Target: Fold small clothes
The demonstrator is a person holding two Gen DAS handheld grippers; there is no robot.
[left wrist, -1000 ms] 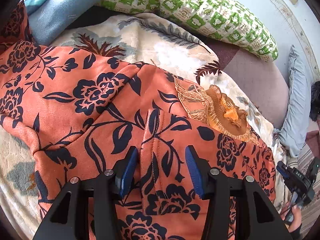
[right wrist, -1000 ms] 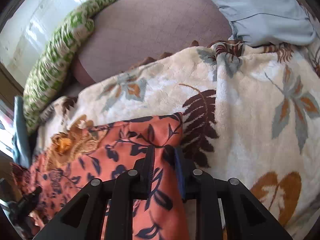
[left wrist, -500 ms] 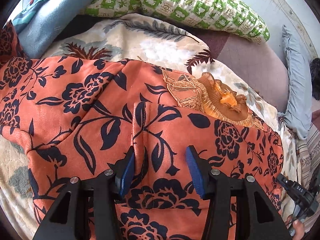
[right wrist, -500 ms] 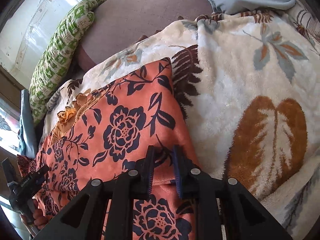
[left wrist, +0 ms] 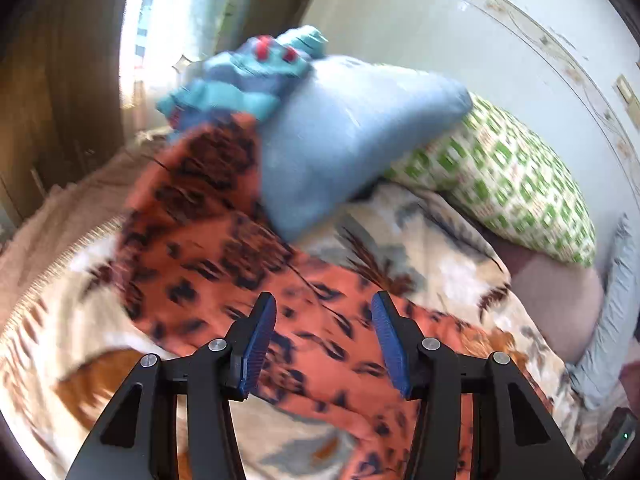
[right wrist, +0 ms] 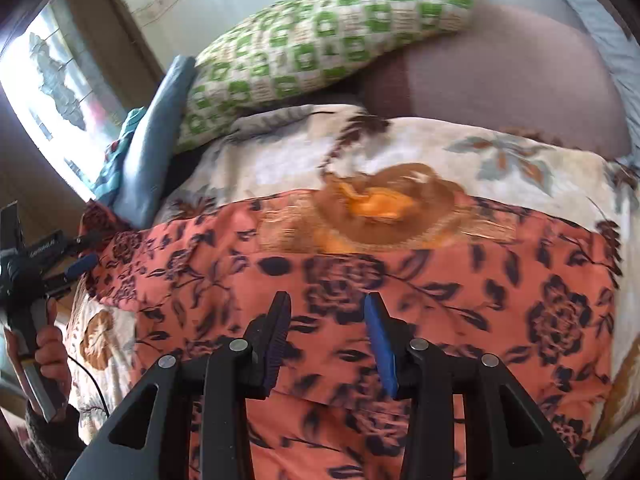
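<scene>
An orange garment with a dark flower print (right wrist: 400, 280) lies spread on a cream leaf-print blanket (right wrist: 280, 160); its gold embroidered collar (right wrist: 376, 204) faces the far side. In the left wrist view the garment (left wrist: 248, 280) is blurred and one end of it runs up to the left. My left gripper (left wrist: 324, 334) is open and empty above the garment. My right gripper (right wrist: 326, 334) is open and empty above the garment's middle. The left gripper also shows in the right wrist view (right wrist: 40, 264), held in a hand at the garment's left end.
A green-and-white checked pillow (right wrist: 320, 48) and a blue pillow (left wrist: 344, 140) lie at the far side, with a teal cloth (left wrist: 248, 76) on top. A mauve cushion (right wrist: 500, 92) sits at the right. A bright window (left wrist: 160, 32) is at the left.
My right gripper has let go of the garment and opened, and it has drawn back. My left gripper has swung left and up; its view is now blurred.
</scene>
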